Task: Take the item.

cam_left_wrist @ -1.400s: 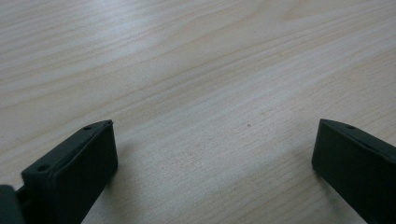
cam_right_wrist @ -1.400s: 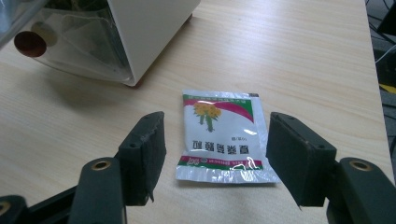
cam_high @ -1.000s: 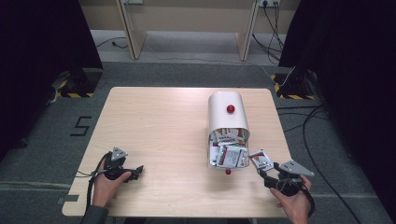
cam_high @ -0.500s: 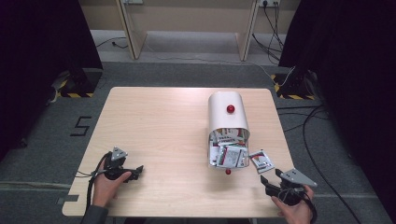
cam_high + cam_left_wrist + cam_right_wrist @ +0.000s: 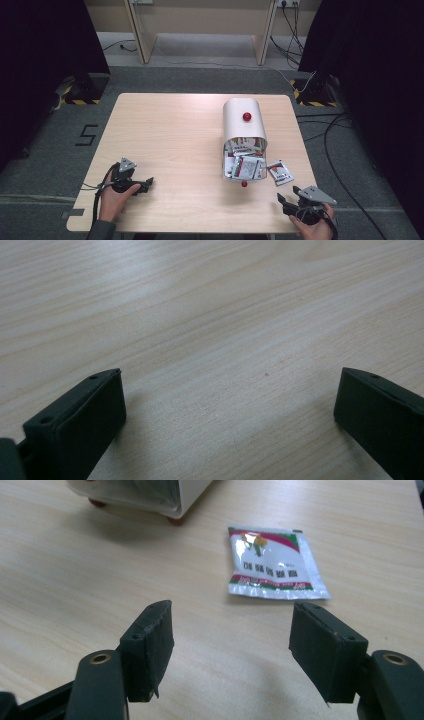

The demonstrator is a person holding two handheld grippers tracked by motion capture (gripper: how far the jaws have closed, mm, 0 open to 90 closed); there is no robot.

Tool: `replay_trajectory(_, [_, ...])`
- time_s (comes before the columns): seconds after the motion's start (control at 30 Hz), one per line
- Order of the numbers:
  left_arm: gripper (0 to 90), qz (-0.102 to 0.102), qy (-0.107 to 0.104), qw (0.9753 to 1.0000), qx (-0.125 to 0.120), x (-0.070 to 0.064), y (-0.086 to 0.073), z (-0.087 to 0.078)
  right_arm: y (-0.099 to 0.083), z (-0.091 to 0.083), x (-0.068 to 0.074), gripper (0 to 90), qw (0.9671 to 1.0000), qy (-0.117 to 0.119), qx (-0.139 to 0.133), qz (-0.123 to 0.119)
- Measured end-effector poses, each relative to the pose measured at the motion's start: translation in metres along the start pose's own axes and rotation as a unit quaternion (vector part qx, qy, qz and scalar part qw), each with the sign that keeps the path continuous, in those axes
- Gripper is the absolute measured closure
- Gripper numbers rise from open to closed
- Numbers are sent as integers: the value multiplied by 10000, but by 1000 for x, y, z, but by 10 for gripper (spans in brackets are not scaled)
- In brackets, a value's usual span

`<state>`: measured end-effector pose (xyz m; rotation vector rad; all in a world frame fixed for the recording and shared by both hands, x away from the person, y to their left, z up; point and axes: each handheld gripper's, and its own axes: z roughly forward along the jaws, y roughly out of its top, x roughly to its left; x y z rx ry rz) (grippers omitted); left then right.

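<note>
Wooden table (image 5: 175, 130) — white bin (image 5: 243, 137), loose packet (image 5: 280, 172)

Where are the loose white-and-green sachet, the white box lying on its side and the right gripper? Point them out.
Loose white-and-green sachet (image 5: 272, 564), right gripper view, middle of its printed face.
White box lying on its side (image 5: 243, 129), high view, its curved top.
Right gripper (image 5: 231, 642), right gripper view, midway between its fingertips.

A pale wooden bench (image 5: 170, 140) stands on grey carpet (image 5: 200, 80). A "5" (image 5: 88, 135) is marked on the floor left of it. Black curtains (image 5: 45, 50) hang at both sides. Yellow-and-black striped bases (image 5: 75, 97) sit by the far corners, cables (image 5: 330, 135) run along the floor at the right, and wooden panels (image 5: 140, 30) stand at the back.
</note>
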<state>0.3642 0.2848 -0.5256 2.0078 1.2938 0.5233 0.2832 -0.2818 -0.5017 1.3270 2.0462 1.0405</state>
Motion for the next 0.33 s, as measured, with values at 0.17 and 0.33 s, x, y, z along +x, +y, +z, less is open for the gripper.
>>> replay_trajectory(0.17, [0, -5, -4, 10000, -1, 0, 0, 0, -4, 3, -1, 346, 10000, 52, 23, 28])
replay_trajectory(0.33, [0, 4, 1, 10000, -2, 0, 0, 0, -4, 3, -1, 346, 10000, 59, 5, 26])
